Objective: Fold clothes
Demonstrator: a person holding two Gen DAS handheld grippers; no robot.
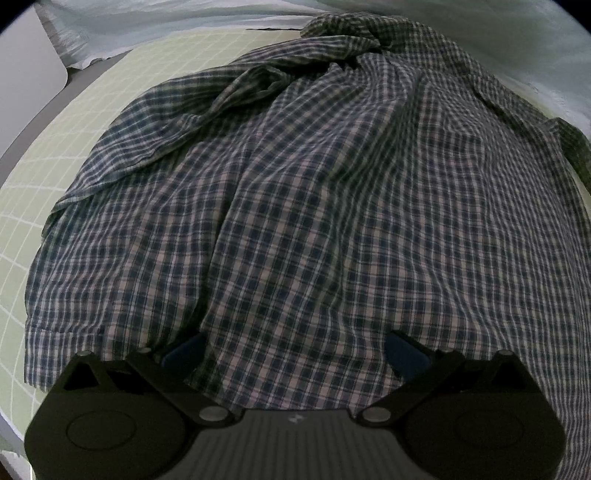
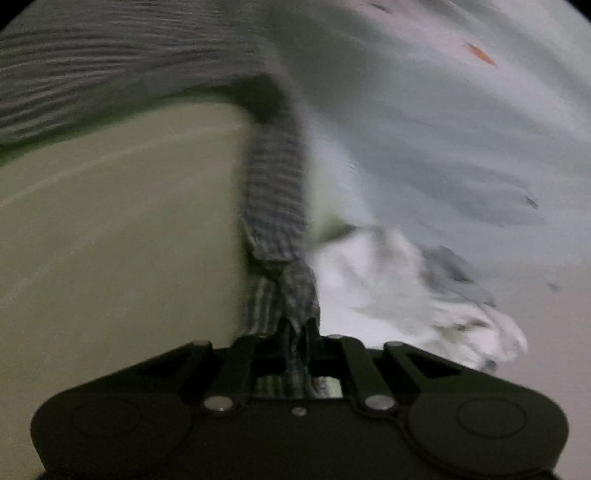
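A blue and white checked shirt (image 1: 314, 206) lies spread and wrinkled over a pale green gridded mat (image 1: 74, 155), one sleeve bunched at the far side. My left gripper (image 1: 295, 350) is open, its blue-padded fingers (image 1: 404, 354) wide apart just above the shirt's near hem. In the blurred right wrist view my right gripper (image 2: 299, 325) is shut on a strip of the checked shirt (image 2: 277, 206), which stretches taut away from it toward the shirt's body at the upper left.
Pale blue cloth (image 1: 147, 26) lies bunched behind the mat and fills the right of the right wrist view (image 2: 443, 129). A crumpled white cloth (image 2: 406, 288) lies near the right gripper. A white board (image 1: 29, 74) stands at the far left.
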